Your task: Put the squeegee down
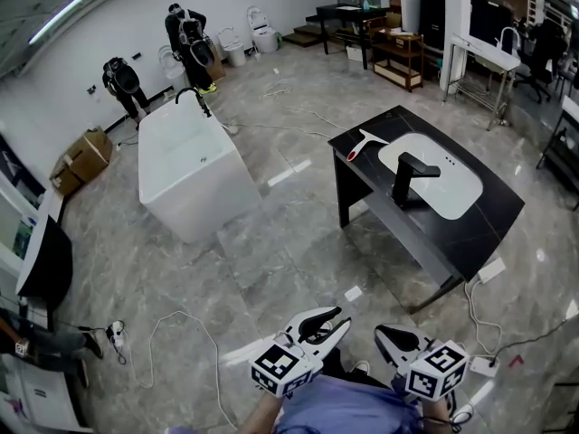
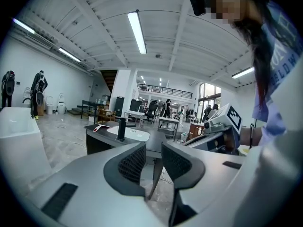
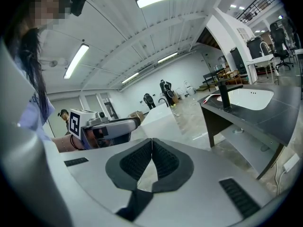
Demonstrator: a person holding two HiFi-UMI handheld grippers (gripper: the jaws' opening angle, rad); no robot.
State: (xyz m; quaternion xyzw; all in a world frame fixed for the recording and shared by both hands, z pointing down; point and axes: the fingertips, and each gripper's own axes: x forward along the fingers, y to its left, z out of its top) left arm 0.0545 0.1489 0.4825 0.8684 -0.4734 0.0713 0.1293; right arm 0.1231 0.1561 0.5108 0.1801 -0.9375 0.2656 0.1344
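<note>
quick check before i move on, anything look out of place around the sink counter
Nothing spilled or damaged. The squeegee lies on the black counter beside the basin; only loose cables trail across the floor.

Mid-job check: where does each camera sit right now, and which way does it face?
Head view: on the person's head, steeply down at bathtub, vanity; left gripper, right gripper, torso at bottom.
Left gripper view: along its open jaws toward the vanity; right gripper alongside.
Right gripper view: along its shut jaws toward bathtub; left gripper alongside.
Shared: squeegee on the vanity.
</note>
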